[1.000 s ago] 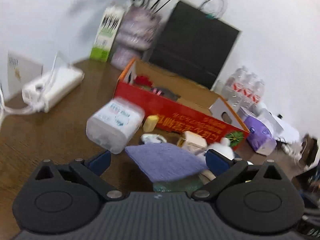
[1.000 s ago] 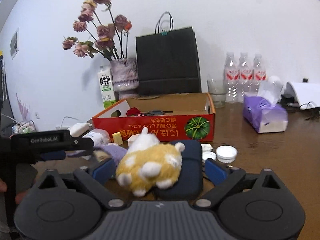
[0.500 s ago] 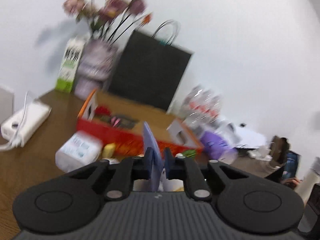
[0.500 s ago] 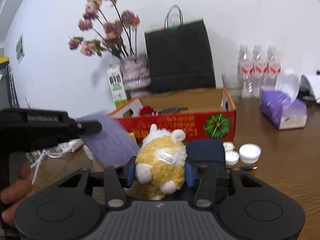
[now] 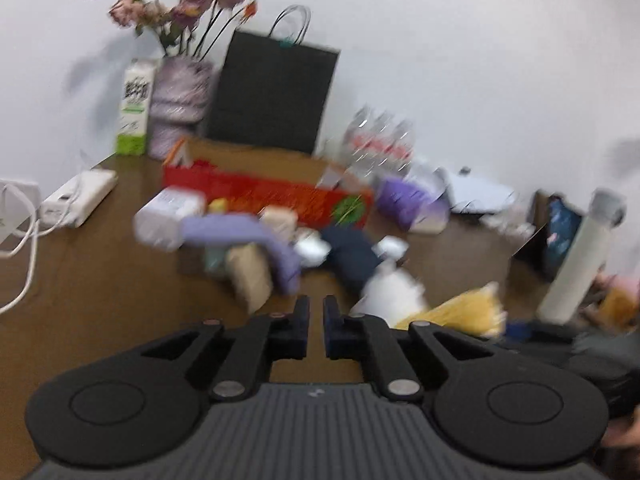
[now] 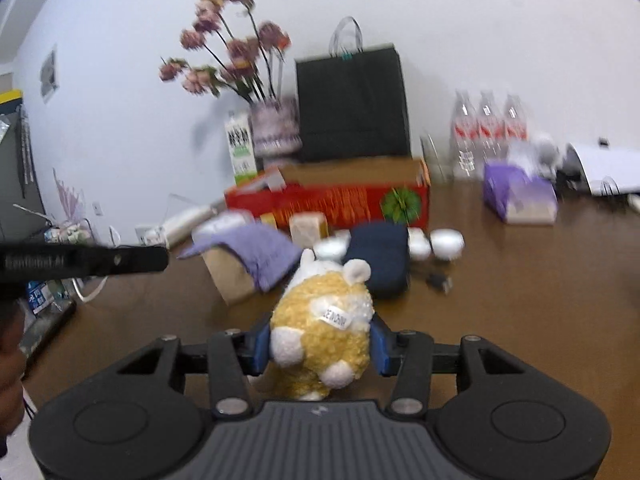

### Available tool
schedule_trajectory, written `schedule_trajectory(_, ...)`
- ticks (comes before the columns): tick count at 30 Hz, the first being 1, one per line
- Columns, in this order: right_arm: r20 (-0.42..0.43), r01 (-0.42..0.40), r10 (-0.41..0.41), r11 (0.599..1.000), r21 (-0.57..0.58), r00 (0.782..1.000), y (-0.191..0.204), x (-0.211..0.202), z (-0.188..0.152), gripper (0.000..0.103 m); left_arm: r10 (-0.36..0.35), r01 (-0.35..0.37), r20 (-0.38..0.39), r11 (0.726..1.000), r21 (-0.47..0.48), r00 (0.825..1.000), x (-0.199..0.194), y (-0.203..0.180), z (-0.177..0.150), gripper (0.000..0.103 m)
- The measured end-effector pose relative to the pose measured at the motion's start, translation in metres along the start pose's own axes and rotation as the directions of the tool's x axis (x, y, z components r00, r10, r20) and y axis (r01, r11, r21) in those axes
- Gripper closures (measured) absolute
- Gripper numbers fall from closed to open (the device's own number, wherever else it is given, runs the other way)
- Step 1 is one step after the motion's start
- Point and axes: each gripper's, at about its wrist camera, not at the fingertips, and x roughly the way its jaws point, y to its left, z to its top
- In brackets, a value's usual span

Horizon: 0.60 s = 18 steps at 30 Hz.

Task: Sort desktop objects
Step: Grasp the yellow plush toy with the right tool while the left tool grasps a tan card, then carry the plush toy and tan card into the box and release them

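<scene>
1. Right gripper [image 6: 320, 346]: jaws have just been closing and now clamp the yellow-and-white plush toy [image 6: 322, 322] from both sides, blue pads pressed into its flanks. Toy sits in the near centre of the right wrist view, white tag on its back.
2. Left gripper [image 5: 316, 320]: jaws nearly together, only a thin slit between them, nothing in it. In the right wrist view its black body [image 6: 86, 261] pokes in from the left edge.
3. Purple cloth [image 6: 256, 250]: draped over a tan box [image 6: 230, 280], just left of and beyond the toy; not in either grip.
4. Dark blue pouch [image 6: 378, 258]: flat on the brown table [image 6: 520, 300], right of and beyond the toy, white round lids [image 6: 448, 243] beside it.
5. Red cardboard box [image 6: 344, 204] with the open top: farther back, centre.
6. Far edge against the wall: milk carton [image 6: 240, 152], vase of flowers [image 6: 276, 128], black paper bag [image 6: 352, 104], water bottles [image 6: 486, 128]; purple tissue pack [image 6: 518, 196] at right.
7. Left wrist view is motion-blurred; small items are unclear there.
</scene>
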Motion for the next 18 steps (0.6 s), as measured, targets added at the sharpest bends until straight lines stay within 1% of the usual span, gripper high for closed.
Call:
schedule_trajectory(1, -0.002, 0.001, -0.001, 1.000, -0.004, 1.000, 0.001, -0.001, 0.000, 0.056, 0.026, -0.026, -0.005, 1.000, 0.005, 1.000, 0.004, 0.002, -0.002, 0.078)
schedule_trajectory(2, 0.001, 0.006, -0.006, 1.000, -0.012, 1.000, 0.002, -0.001, 0.001, 0.055, 0.044, -0.044, -0.003, 0.999, 0.001, 0.999, 0.008, 0.006, -0.002, 0.061)
schedule_trajectory(3, 0.004, 0.012, -0.012, 1.000, -0.018, 1.000, 0.003, -0.001, 0.001, 0.055, 0.064, -0.064, 0.002, 0.998, -0.008, 0.998, 0.013, 0.009, -0.001, 0.040)
schedule_trajectory(4, 0.004, 0.012, -0.012, 1.000, -0.022, 1.000, 0.004, 0.000, 0.002, 0.055, 0.079, -0.079, 0.017, 0.997, -0.020, 0.997, 0.018, 0.013, 0.001, 0.035)
schedule_trajectory(6, 0.005, 0.009, -0.009, 1.000, -0.017, 1.000, 0.006, 0.003, 0.003, 0.055, 0.089, -0.087, 0.037, 0.995, -0.038, 0.995, 0.034, 0.021, 0.009, 0.034)
schedule_trajectory(9, 0.002, -0.002, 0.002, 1.000, -0.002, 1.000, 0.005, 0.008, 0.006, 0.055, 0.127, -0.127, 0.008, 0.990, -0.064, 0.992, 0.064, 0.032, 0.019, 0.034)
schedule_trajectory(10, 0.000, -0.003, 0.003, 1.000, -0.002, 1.000, 0.006, 0.010, 0.007, 0.055, 0.133, -0.133, 0.000, 0.989, -0.059, 0.991, 0.073, 0.034, 0.021, 0.036)
schedule_trajectory(11, -0.002, -0.003, 0.003, 1.000, -0.004, 1.000, 0.006, 0.012, 0.009, 0.055, 0.145, -0.147, -0.026, 0.987, -0.068, 0.989, 0.082, 0.037, 0.022, 0.039)
schedule_trajectory(12, -0.002, -0.002, 0.002, 1.000, -0.005, 1.000, 0.007, 0.014, 0.010, 0.055, 0.138, -0.142, -0.042, 0.986, -0.087, 0.989, 0.089, 0.041, 0.023, 0.050)
schedule_trajectory(13, -0.002, -0.002, 0.002, 1.000, -0.009, 1.000, 0.007, 0.015, 0.010, 0.055, 0.113, -0.119, -0.059, 0.986, -0.114, 0.992, 0.094, 0.045, 0.023, 0.058)
schedule_trajectory(14, -0.001, -0.001, 0.001, 1.000, -0.013, 1.000, 0.008, 0.017, 0.011, 0.055, 0.090, -0.100, -0.077, 0.986, -0.136, 0.993, 0.097, 0.048, 0.022, 0.064)
schedule_trajectory(15, -0.001, 0.000, 0.000, 1.000, -0.015, 1.000, 0.009, 0.018, 0.011, 0.055, 0.065, -0.078, -0.088, 0.986, -0.150, 0.994, 0.098, 0.050, 0.021, 0.084)
schedule_trajectory(16, -0.001, 0.000, 0.000, 1.000, -0.015, 1.000, 0.009, 0.020, 0.011, 0.055, 0.049, -0.061, -0.087, 0.987, -0.150, 0.995, 0.095, 0.050, 0.020, 0.092)
schedule_trajectory(18, 0.000, 0.001, -0.001, 1.000, -0.023, 1.000, 0.011, 0.021, 0.012, 0.055, 0.056, -0.065, -0.067, 0.988, -0.137, 0.996, 0.082, 0.045, 0.018, 0.094)
